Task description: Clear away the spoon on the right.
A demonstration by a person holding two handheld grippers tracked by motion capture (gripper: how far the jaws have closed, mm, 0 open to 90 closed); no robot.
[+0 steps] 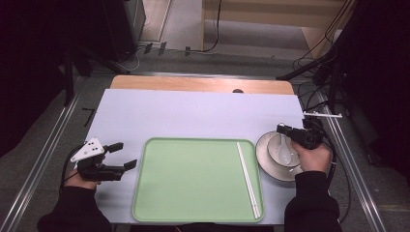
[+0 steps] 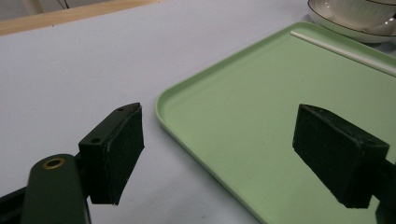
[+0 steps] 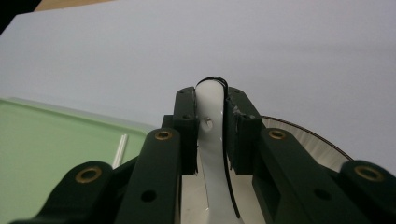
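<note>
The white spoon (image 3: 208,116) lies in the bowl (image 1: 270,147) at the right of the high view, its handle clamped between the right hand-held gripper (image 3: 209,128) pads, with chopsticks (image 1: 247,179) on the green tray (image 1: 193,179) beside, while the left hand-held gripper (image 1: 123,154) rests wide open and empty at lower left on the table (image 1: 193,111).

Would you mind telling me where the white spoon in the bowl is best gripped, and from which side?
Grip the spoon by its handle end, from above the bowl's far rim. The handle rises clear of the bowl there, while the scoop lies low inside. The right gripper already pinches that end, one pad on each side edge.
</note>
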